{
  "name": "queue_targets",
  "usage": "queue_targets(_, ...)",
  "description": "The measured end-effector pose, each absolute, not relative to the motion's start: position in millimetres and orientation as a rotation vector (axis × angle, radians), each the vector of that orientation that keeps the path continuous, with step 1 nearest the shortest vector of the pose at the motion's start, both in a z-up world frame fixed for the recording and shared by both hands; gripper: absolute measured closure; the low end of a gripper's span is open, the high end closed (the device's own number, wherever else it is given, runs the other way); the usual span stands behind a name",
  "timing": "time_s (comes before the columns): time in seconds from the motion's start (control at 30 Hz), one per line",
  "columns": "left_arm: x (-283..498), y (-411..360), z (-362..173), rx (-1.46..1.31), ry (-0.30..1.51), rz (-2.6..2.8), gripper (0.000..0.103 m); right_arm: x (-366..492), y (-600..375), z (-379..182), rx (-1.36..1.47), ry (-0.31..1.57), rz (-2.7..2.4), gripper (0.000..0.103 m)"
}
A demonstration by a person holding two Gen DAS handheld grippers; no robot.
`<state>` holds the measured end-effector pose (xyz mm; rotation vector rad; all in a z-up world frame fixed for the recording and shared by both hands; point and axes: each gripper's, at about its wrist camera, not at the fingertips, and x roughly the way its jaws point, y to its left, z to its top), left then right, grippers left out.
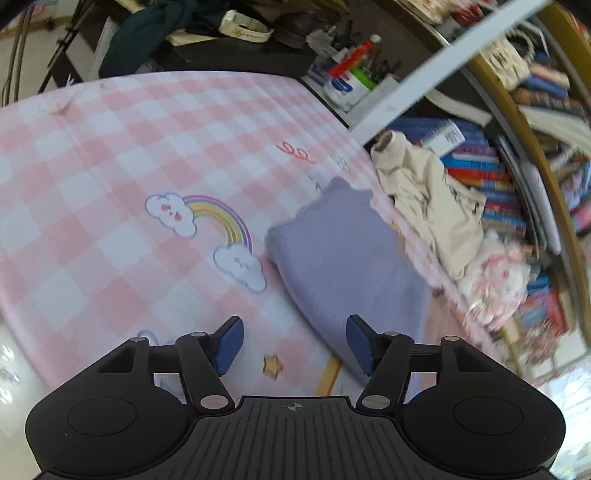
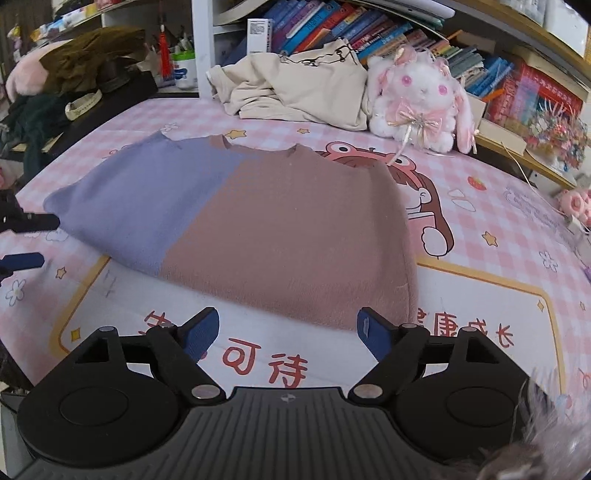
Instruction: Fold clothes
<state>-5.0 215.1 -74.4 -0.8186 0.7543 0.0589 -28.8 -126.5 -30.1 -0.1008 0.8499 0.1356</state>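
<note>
A two-tone sweater, lilac on its left half and dusty pink on its right [image 2: 266,221], lies flat on the pink checked mat [image 2: 480,295]. In the left wrist view only its lilac part [image 1: 343,258] shows. My right gripper [image 2: 288,332] is open and empty, just in front of the sweater's near hem. My left gripper [image 1: 295,343] is open and empty, at the sweater's lilac side; its right pad [image 1: 358,343] overlaps the lilac edge in view. The left gripper's fingers also show at the left edge of the right wrist view [image 2: 26,240].
A crumpled cream garment [image 2: 295,88] and a white plush rabbit [image 2: 421,103] sit at the mat's far edge. Bookshelves [image 2: 369,26] stand behind them. Dark clothes and bags [image 2: 74,74] pile at the far left. The mat [image 1: 110,166] has cartoon prints.
</note>
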Motion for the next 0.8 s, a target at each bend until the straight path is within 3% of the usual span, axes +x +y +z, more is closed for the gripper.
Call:
queue_targets(0.17, 23.8, 233.6, -87.2, -0.984, 0.729, 0.079, 0.051, -25.7, -125.8, -31.8, -0.078, 0.857, 0.087, 0.025)
queue_targets(0.23, 34.7, 237.8, -92.3, -1.037, 0.728, 0.085, 0.062, -22.5, -128.6, -32.5, -0.057, 0.866, 0.060, 0.029)
queue_targets(0.27, 40.0, 239.5, -94.9, -1.062, 0.729, 0.087, 0.066, -21.0, -130.4, -32.7, -0.044, 0.875, 0.050, 0.035)
queue_targets(0.33, 47.2, 243.2, -101.1, -1.101, 0.748, 0.099, 0.088, -19.6, -133.0, -33.1, -0.021, 0.891, 0.036, 0.043)
queue_targets(0.4, 48.4, 247.7, -101.4, -1.115, 0.744, 0.055, 0.092, -20.1, -134.7, -33.5, 0.000, 0.904, 0.027, 0.054)
queue_targets(0.47, 42.8, 251.5, -88.1, -1.072, 0.694, -0.035, 0.093, -22.0, -135.1, -35.2, 0.013, 0.921, 0.023, 0.059)
queue_targets(0.67, 38.3, 264.4, -79.9, -0.928, 0.704, -0.064, 0.092, -24.8, -129.8, -31.6, -0.001, 0.906, 0.016, 0.059)
queue_targets(0.8, 38.1, 272.4, -91.3, -1.024, 0.701, -0.057, 0.086, -25.0, -127.5, -27.0, -0.004, 0.889, 0.020, 0.059)
